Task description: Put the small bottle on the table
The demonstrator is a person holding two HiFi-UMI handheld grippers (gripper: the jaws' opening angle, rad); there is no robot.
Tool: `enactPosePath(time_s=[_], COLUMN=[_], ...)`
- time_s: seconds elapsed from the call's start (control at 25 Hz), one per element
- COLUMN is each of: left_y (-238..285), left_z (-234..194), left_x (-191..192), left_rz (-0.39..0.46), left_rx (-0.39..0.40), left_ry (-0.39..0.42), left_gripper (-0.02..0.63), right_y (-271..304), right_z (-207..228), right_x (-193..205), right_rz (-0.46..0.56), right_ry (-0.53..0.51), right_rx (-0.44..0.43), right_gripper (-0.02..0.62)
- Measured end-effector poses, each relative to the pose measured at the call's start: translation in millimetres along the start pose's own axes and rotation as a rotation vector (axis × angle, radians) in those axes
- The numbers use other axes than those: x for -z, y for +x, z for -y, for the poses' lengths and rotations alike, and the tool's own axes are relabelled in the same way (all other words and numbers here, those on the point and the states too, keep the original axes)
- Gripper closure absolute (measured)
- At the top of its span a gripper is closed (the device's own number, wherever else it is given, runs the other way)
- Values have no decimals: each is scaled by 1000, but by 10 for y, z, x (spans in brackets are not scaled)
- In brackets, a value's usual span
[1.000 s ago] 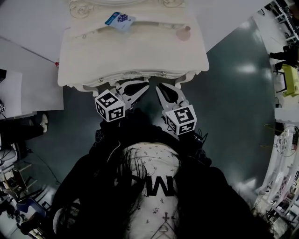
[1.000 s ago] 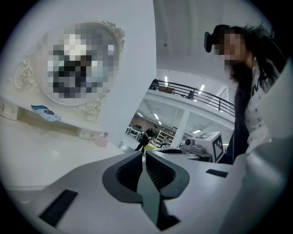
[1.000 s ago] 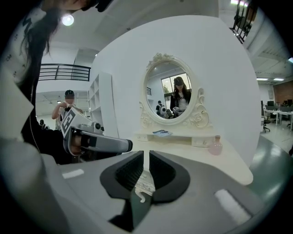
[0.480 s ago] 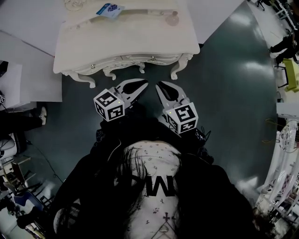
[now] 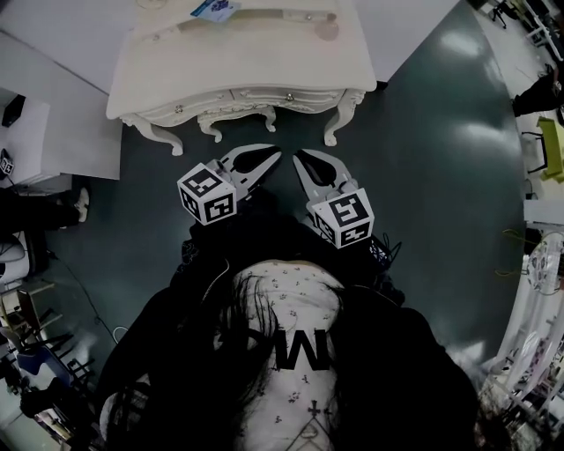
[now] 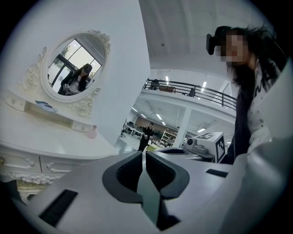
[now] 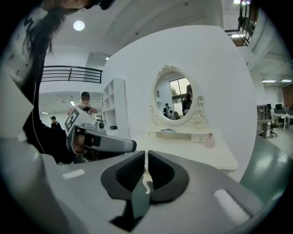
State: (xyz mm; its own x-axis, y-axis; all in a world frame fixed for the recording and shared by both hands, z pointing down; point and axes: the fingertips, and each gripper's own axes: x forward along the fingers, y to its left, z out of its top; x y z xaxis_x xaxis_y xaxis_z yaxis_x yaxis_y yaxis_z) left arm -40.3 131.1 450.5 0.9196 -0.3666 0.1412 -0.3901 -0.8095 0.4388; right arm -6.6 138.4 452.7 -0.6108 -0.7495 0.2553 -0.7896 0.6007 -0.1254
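Observation:
The small pink bottle (image 5: pixel 328 29) stands upright on the cream dressing table (image 5: pixel 264 62), at its back right near the shelf; it also shows in the left gripper view (image 6: pixel 92 132) and the right gripper view (image 7: pixel 209 140). Both grippers hang over the dark floor on my side of the table, well short of it. My left gripper (image 5: pixel 275 157) is shut and holds nothing (image 6: pixel 143 153). My right gripper (image 5: pixel 298 158) has just been closing and is now shut, with nothing between its jaws (image 7: pixel 146 154).
An oval mirror (image 7: pixel 173 98) rises behind the table top, and a blue and white packet (image 5: pixel 214 9) lies on the shelf. White cabinets (image 5: pixel 53 132) stand at the left. Shelving and clutter line the right side (image 5: pixel 538 264). People stand far off in the hall.
The table has slid toward the top of the head view as both grippers drew back from it. The bottle stays on the table.

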Motion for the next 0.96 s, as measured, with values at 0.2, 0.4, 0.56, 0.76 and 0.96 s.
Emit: enactPosePath(time_s=[0.2, 0.4, 0.56, 0.76, 0.96], left_y=[-56, -96, -85, -86, -72], left_z=[96, 125, 163, 156, 127], left_x=[64, 88, 74, 86, 57], left_rz=[-3, -5, -4, -14, -18], left_rx=[-9, -15, -9, -3, 4], left_ry=[7, 10, 12, 15, 26], left_gripper=[581, 581, 581, 581, 581], right_y=[-74, -108, -126, -103, -60], right_z=[-79, -125, -130, -151, -130], right_x=[42, 54, 64, 68, 36], right_rz=[2, 9, 7, 7, 13], right_ry=[-4, -4, -5, -5, -11], right_rx=[-9, -11, -6, -5, -1], right_gripper=[563, 563, 563, 563, 563])
